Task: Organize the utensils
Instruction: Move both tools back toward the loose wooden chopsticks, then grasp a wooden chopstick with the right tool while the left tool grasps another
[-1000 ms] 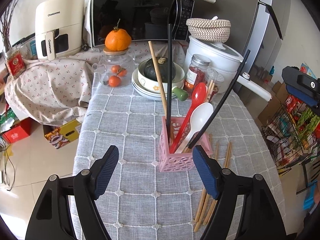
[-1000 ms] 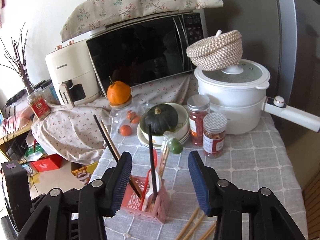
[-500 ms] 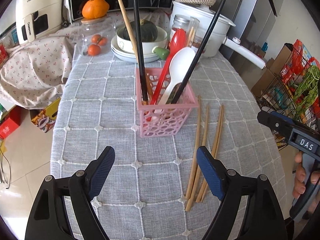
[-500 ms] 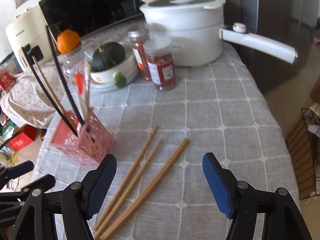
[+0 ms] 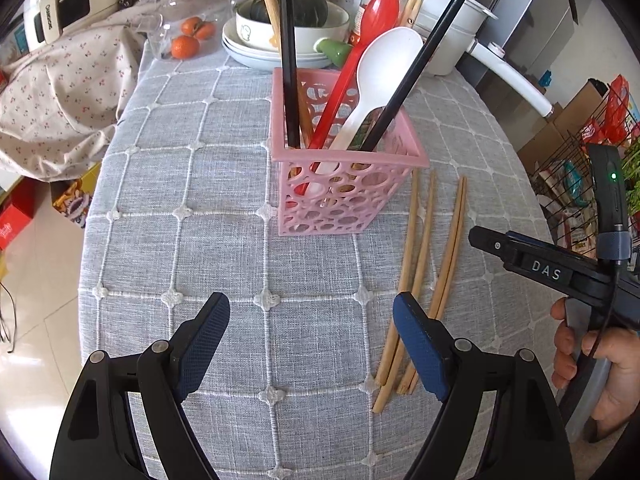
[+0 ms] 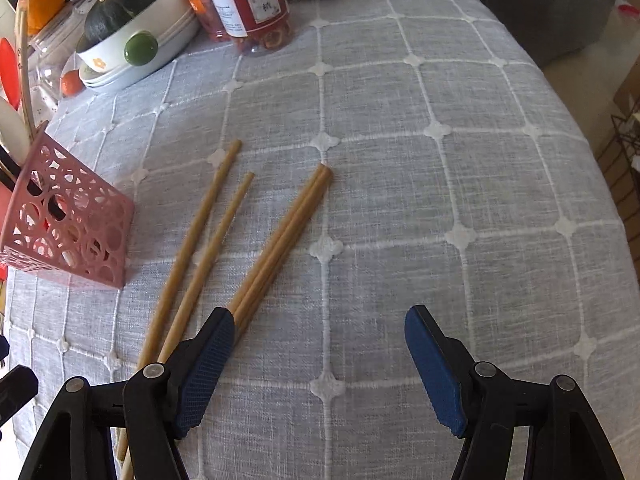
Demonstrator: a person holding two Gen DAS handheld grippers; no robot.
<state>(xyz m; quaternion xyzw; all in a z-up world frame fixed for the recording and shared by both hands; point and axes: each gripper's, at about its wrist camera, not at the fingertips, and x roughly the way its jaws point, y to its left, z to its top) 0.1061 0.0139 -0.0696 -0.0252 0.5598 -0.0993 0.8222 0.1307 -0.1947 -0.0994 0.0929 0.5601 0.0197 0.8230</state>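
Note:
A pink openwork basket [image 5: 344,184] stands mid-table holding black chopsticks [image 5: 288,60], a red spoon [image 5: 360,40], a white spoon [image 5: 384,68] and one wooden chopstick [image 5: 268,4]. Several wooden chopsticks [image 5: 420,264] lie loose on the grey cloth right of it. My left gripper [image 5: 310,340] hangs open and empty above the cloth in front of the basket, its right finger over the chopsticks' near ends. In the right wrist view the basket [image 6: 60,224] sits at the left. My right gripper [image 6: 320,356] points down, jaws closing with only bare cloth between them, just right of the chopsticks [image 6: 280,236].
At the back stand a bowl with a green squash [image 5: 288,28] on plates, a glass jar of tangerines [image 5: 188,36], red-labelled jars [image 6: 248,4] and a white pot [image 5: 452,20]. The table drops off at left and right. A wire rack [image 5: 580,168] stands beyond the right edge. A hand [image 5: 600,360] holds the right gripper's body.
Both grippers have sunk and tipped down toward the table. The right one came down from facing the microwave to just above the loose chopsticks, with its jaws now wider apart.

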